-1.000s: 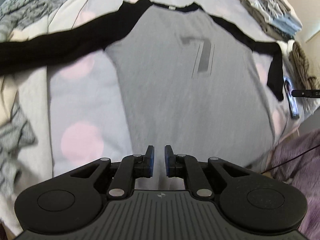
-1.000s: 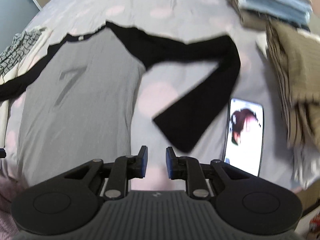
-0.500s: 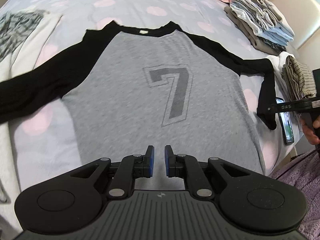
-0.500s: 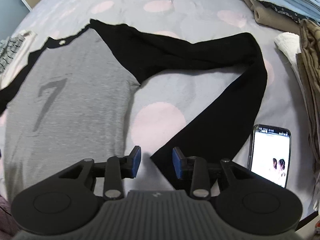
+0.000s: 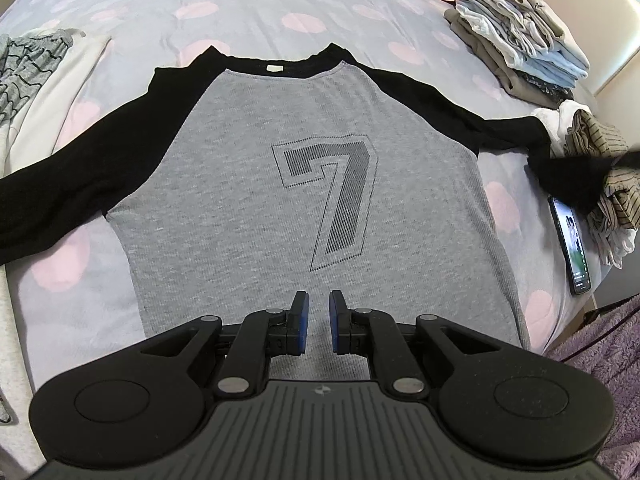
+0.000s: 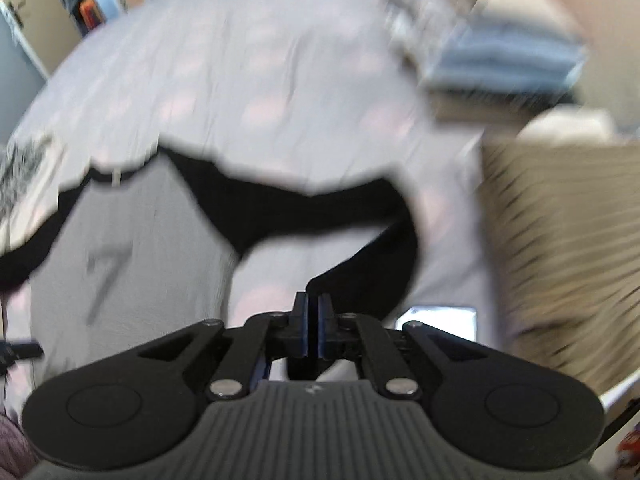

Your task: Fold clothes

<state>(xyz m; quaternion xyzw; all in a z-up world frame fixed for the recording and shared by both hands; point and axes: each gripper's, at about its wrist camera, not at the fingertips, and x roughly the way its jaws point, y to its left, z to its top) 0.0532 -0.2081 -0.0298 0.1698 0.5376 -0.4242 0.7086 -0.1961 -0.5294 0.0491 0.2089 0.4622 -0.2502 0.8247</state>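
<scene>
A grey raglan shirt (image 5: 280, 200) with black sleeves and a big "7" lies flat, face up, on the bed. My left gripper (image 5: 315, 312) hovers over its lower hem, its pads a narrow gap apart with nothing between them. The shirt's left sleeve (image 5: 60, 192) stretches out flat to the left. My right gripper (image 6: 313, 304) is shut on the cuff of the right sleeve (image 6: 360, 280), and that end is lifted off the bed. In the left wrist view the raised sleeve end (image 5: 568, 176) shows as a dark blur at the right. The right wrist view is motion-blurred.
A phone (image 5: 570, 240) with its screen lit lies by the bed's right edge. Behind it sit a striped tan pile (image 5: 608, 184) and a stack of folded clothes (image 5: 520, 52). A patterned grey garment (image 5: 24, 68) lies far left. A purple blanket (image 5: 600, 340) lies at lower right.
The right gripper widened around the sleeve cuff, then closed on it and rose with it. The left gripper slid to the shirt's middle hem, then stayed still.
</scene>
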